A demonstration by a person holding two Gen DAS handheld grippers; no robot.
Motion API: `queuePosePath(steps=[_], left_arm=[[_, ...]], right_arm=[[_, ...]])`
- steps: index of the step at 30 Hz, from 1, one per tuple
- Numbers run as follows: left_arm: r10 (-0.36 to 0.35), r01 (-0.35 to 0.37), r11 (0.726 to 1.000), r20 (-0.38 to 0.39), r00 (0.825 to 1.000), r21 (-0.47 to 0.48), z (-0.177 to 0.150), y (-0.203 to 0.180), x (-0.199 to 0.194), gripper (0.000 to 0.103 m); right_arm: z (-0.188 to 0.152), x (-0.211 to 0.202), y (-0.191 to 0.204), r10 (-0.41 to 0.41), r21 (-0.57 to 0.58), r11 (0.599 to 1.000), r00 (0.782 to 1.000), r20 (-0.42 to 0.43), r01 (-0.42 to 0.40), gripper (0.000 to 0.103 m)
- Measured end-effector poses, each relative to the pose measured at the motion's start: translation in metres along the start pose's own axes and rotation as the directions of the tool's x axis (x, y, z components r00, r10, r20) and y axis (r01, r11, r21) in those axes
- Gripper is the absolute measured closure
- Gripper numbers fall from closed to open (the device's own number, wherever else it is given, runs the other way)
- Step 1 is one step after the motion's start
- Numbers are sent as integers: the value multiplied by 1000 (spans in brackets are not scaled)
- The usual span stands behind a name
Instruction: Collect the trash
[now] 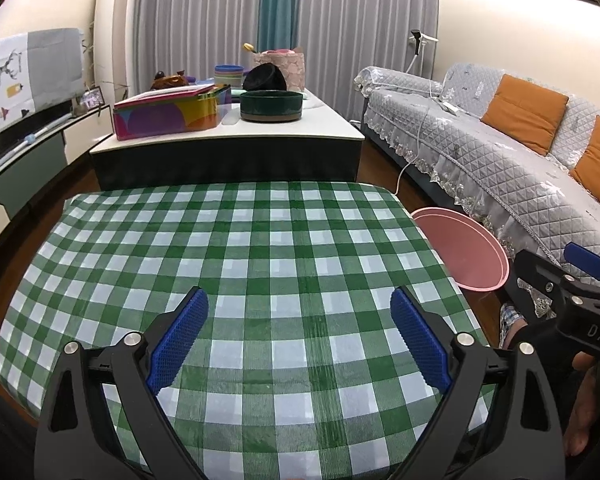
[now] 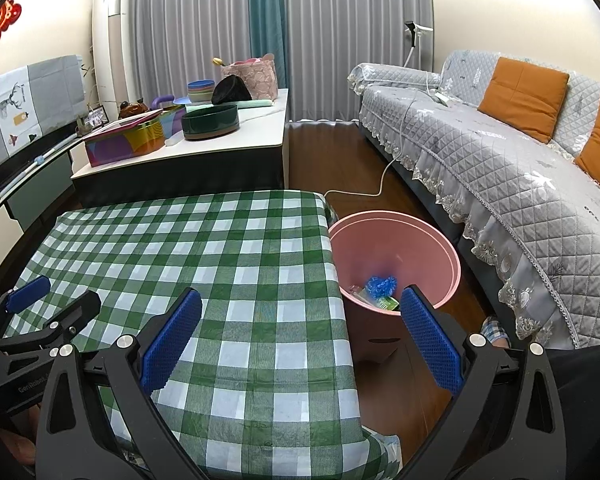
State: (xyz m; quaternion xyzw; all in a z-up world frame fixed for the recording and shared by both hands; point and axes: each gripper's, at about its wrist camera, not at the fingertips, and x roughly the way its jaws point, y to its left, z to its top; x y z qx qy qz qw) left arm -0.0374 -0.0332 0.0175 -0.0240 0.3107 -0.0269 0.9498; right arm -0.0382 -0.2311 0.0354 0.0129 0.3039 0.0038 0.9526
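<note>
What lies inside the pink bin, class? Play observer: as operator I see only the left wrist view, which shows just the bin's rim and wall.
Observer: In the right wrist view, the pink bin holds a crumpled blue piece and a green packet at its bottom.
Operator: Are the right tongs carrying anything? I see only their side.
Observer: No. The right tongs are open with nothing between them, over the table's edge nearest the bin.
</note>
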Motion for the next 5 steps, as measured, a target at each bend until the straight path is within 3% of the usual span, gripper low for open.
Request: queuePosePath(steps=[5], left_arm=[[3,-3,1000,-6,1000,-1,1,0,2,9]], right_arm=[[-1,0,0,0,-1,1000,1000,-1,0,5]])
